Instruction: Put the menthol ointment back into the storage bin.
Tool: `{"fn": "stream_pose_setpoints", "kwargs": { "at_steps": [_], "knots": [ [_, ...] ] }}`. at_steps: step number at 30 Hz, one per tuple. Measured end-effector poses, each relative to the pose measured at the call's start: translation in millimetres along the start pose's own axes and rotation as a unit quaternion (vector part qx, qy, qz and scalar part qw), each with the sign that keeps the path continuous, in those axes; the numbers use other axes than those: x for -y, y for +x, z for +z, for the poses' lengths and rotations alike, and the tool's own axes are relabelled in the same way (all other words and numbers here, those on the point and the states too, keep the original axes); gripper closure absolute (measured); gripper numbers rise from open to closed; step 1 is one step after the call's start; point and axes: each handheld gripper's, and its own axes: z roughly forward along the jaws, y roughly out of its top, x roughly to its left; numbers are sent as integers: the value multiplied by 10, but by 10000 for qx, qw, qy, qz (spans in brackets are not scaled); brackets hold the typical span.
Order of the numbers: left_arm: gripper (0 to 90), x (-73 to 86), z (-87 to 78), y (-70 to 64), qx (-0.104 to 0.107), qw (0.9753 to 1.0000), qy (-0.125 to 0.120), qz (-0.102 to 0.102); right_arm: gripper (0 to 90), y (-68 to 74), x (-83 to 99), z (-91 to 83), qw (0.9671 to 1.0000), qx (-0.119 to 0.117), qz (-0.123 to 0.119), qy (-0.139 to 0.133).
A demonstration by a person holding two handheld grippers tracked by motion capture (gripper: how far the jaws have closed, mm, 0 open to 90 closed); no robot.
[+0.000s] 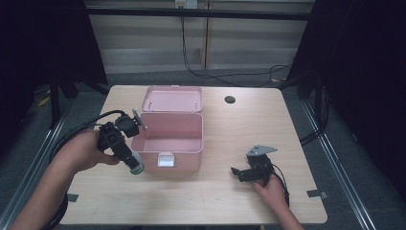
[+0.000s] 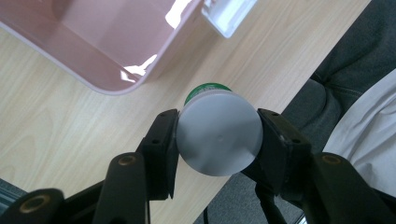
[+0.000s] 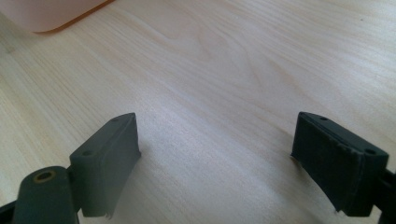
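An open pink box (image 1: 196,139) with its lid (image 1: 172,99) folded back stands mid-table; its corner (image 2: 116,70) and white latch (image 2: 229,16) appear in the left gripper view. My left gripper (image 1: 134,165) hovers at the box's front left corner, shut on a small bottle (image 2: 218,133) with a white-grey base and a green band (image 1: 137,168). My right gripper (image 1: 238,172) rests low on the table at the right, open, nothing between its fingers (image 3: 107,158); a pink box edge (image 3: 51,16) sits far off.
The wooden table (image 1: 239,129) has a dark round hole (image 1: 230,99) at the back right. Cables trail on the floor behind. A person's legs and white garment (image 2: 364,121) lie beyond the table's near edge.
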Motion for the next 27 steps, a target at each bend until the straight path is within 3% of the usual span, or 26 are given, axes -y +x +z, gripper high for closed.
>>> {"fn": "stream_pose_setpoints", "kwargs": {
  "at_steps": [13, 27],
  "knots": [
    [510, -222, -130, 27, -222, 9997, 8, -29, 141, 1, 0, -2, 10000, 0, 6, 13],
    [510, -490, -228, 85, -263, 9996, -119, -65, 141, 2, 1, -2, 10000, 3, 5, 9]
  ]
}}
